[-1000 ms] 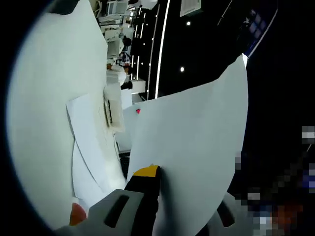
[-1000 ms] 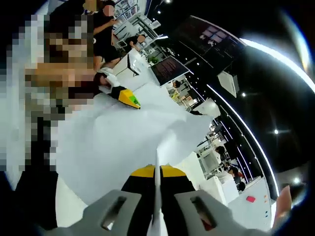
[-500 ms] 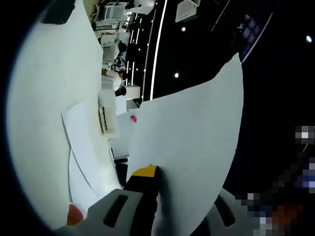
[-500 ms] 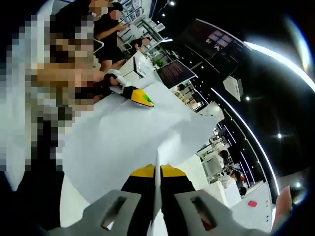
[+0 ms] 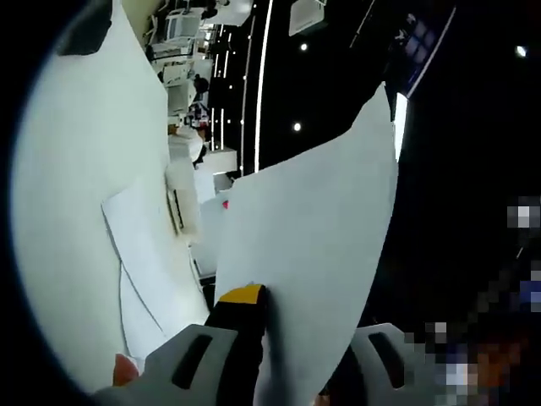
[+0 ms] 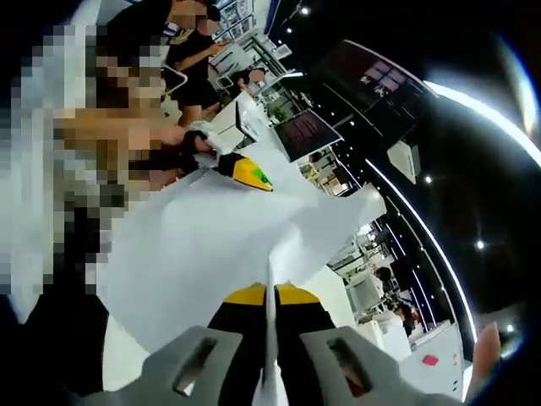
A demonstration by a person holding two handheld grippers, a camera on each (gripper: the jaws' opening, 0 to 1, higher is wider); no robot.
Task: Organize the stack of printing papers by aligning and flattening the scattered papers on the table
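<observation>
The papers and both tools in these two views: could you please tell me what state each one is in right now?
Left tool: shut on the held paper.
Right tool: shut on the held paper's edge.
Held paper: lifted off the table, bowed between both tools.
Loose sheets: flat on the table, fanned out, unaligned.

Dim room, dark background, bright ceiling light strips (image 5: 258, 93) and small spot lights. White paper (image 5: 313, 254) and table (image 5: 76, 211) read bright, near overexposed. Glare streak upper right in right gripper view. Strong fisheye bending at edges. Far background soft, slightly blurred.
</observation>
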